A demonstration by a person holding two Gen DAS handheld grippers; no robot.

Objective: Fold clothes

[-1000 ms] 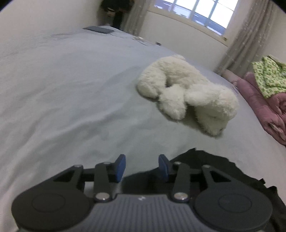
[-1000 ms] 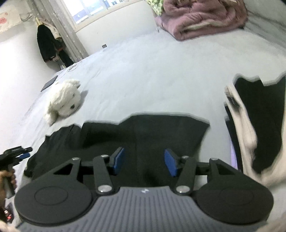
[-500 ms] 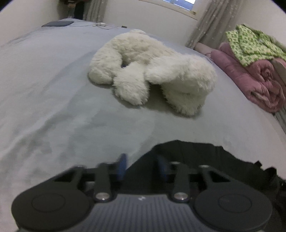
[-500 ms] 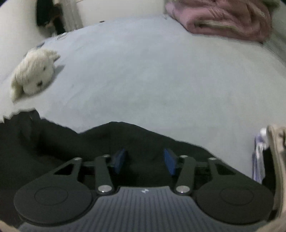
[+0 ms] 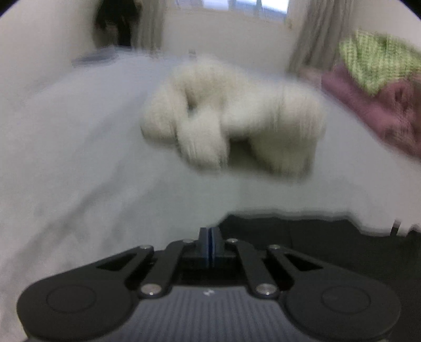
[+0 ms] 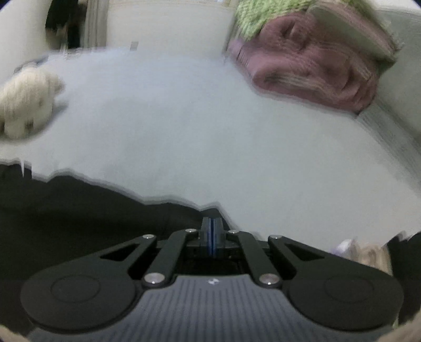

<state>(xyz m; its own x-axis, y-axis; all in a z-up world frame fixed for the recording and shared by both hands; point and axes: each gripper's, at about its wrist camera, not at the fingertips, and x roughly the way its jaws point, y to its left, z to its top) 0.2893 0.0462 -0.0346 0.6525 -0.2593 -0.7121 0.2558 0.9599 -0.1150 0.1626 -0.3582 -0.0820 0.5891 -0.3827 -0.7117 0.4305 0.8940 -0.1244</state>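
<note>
Both grippers, left gripper (image 5: 210, 234) and right gripper (image 6: 211, 225), are clamped on the far edge of the black garment (image 6: 79, 210), which lies flat on the grey bed (image 6: 210, 131). No fold made yet, I'd say; all folding remains.

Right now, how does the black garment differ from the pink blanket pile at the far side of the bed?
The black garment lies spread flat on the bed's near side; the pink blanket pile is bunched high at the far side. A green cloth tops the pile; nothing lies on the garment. Both rest on the grey bed.
</note>
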